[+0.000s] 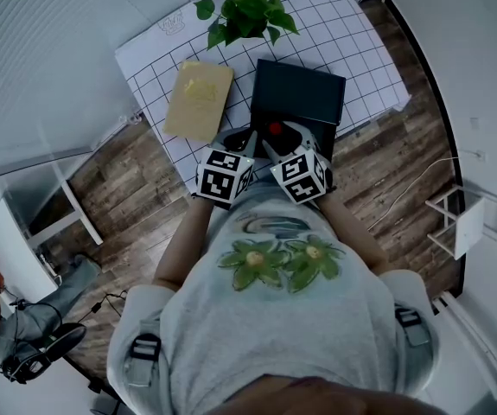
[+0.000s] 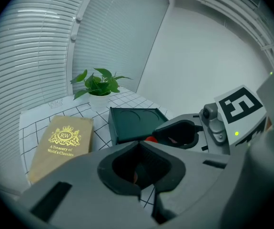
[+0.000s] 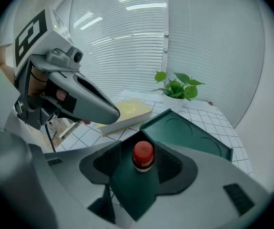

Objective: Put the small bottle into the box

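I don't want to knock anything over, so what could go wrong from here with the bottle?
The bottle stands between the right gripper's parted jaws with a gap on one side, so an uneven close may tip it. The left gripper sits close beside it and could bump the bottle or the box.

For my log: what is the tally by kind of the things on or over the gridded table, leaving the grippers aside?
book: 1
potted plant: 1
box: 1
small bottle: 1
Total: 4
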Demonstrator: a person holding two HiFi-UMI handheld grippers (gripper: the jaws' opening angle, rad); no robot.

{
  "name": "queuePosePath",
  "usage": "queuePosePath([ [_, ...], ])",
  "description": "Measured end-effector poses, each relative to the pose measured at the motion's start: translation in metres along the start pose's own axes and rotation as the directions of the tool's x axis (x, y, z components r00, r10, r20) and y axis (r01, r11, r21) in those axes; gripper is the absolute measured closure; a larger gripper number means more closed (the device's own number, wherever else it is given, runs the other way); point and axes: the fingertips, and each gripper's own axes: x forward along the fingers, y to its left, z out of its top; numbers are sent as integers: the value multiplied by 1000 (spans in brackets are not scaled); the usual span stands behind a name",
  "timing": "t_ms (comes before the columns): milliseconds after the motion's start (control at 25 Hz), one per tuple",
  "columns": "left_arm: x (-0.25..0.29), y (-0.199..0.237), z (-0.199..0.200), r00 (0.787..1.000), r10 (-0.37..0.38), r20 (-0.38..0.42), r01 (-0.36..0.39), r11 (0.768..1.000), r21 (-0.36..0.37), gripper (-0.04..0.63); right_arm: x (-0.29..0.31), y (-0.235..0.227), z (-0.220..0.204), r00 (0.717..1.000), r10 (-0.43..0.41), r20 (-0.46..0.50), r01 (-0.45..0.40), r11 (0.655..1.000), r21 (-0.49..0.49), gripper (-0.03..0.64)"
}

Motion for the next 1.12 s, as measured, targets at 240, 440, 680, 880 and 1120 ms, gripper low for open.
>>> queuePosePath([
  [240,-3,-5,1,1000,-11,16,11,1000,-17,588,-13,-1,7,999,-6,38,6,1000,6,430],
  [440,-4,-10,3,1000,-10,23,10,1000,-8,589,-26,0,13,996,0,88,-1,1000,19,557],
  [680,-7,-17,0,1000,-16,25,16,1000,4,589,-38,8,13,992,35,124,-42,998,50,609],
  [880,-10,-22,-1,999,-26,35,25,1000,7,588,-44,9,11,990,46,134,-58,994,88,609],
  [1120,-13,-27,-3,999,-34,42,33,999,9,589,-50,6,6,991,26,133,-42,992,121,609],
])
